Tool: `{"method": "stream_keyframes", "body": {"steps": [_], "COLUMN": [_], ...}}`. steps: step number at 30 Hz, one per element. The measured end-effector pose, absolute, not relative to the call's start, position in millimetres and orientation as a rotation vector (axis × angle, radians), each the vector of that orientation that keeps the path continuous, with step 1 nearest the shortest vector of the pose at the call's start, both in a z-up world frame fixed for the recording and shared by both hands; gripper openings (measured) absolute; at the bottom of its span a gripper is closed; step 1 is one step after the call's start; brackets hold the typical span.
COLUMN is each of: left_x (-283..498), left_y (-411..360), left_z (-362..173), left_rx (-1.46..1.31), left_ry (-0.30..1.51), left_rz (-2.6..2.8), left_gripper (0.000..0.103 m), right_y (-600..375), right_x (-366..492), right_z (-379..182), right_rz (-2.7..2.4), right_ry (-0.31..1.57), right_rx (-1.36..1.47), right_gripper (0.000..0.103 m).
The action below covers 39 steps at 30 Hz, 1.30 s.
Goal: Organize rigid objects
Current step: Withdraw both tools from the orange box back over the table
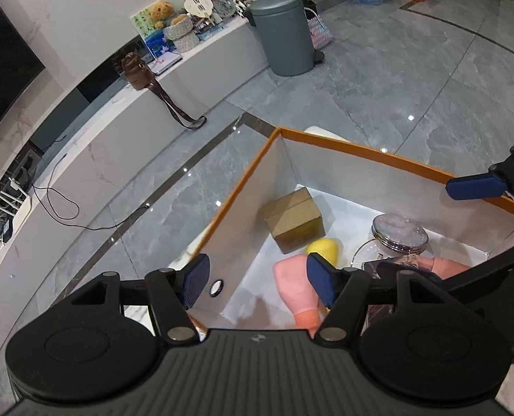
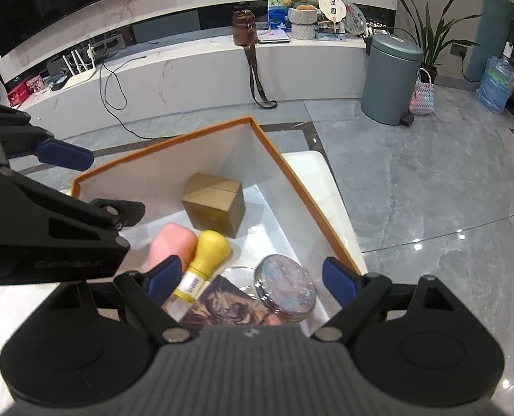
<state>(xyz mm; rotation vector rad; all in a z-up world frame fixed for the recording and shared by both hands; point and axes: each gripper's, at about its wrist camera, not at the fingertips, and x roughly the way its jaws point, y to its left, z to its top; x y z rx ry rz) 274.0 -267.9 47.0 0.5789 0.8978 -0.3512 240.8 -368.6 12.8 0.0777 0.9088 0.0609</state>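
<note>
1. Much of the orange-rimmed, white-walled cardboard bin (image 2: 291, 173) is hidden from me: my own black gripper bodies cover its near end in both wrist views, so I cannot see what lies closest to me.
2. The dark printed flat card or booklet (image 2: 229, 305) is cut off by my right gripper's body; its picture is too murky to read.
3. The clear glass jar with the shiny, mottled round lid (image 2: 284, 287) shows mostly its lid; the glass below is hard to trace.
4. The pale pink, smooth, rounded plastic bottle (image 2: 170, 246) lies on the bin floor, partly behind my finger pad, and the left wrist view shows its orange neck end.
5. The yellow bulb-shaped bottle with a white label band (image 2: 206, 260) lies tilted against the pink one, touching it.
6. The small brown cardboard box (image 2: 215, 208), matte with a seam across its top, sits in the far corner, apart from the rest.
7. My left gripper (image 1: 260, 284) hangs over the bin's wall with jaws apart, blue ribbed pads on nothing.
8. My right gripper (image 2: 253, 280) hovers above the jar and card, jaws wide, holding nothing.
9. The bin rests on a white glossy table (image 2: 326, 180) above a grey marble-look floor.
</note>
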Motion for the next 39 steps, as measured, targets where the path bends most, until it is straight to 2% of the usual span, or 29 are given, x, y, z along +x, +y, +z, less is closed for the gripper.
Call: {"method": "stream_keyframes", "body": {"steps": [24, 39], "left_x": [234, 206], "left_y": [-168, -57], "left_z": [90, 78], "left_rx": [0.474, 0.117], "left_ry": [0.806, 0.79], "left_rz": [-0.29, -0.191], "left_gripper": [0.076, 0.078], "right_y": [-273, -214], "right_x": [235, 222], "right_z": [37, 24], "right_rz": [0.206, 0.289], "right_ry": [0.857, 0.878], "right_rx": [-0.012, -0.165], "right_gripper": [0.087, 0.087]}}
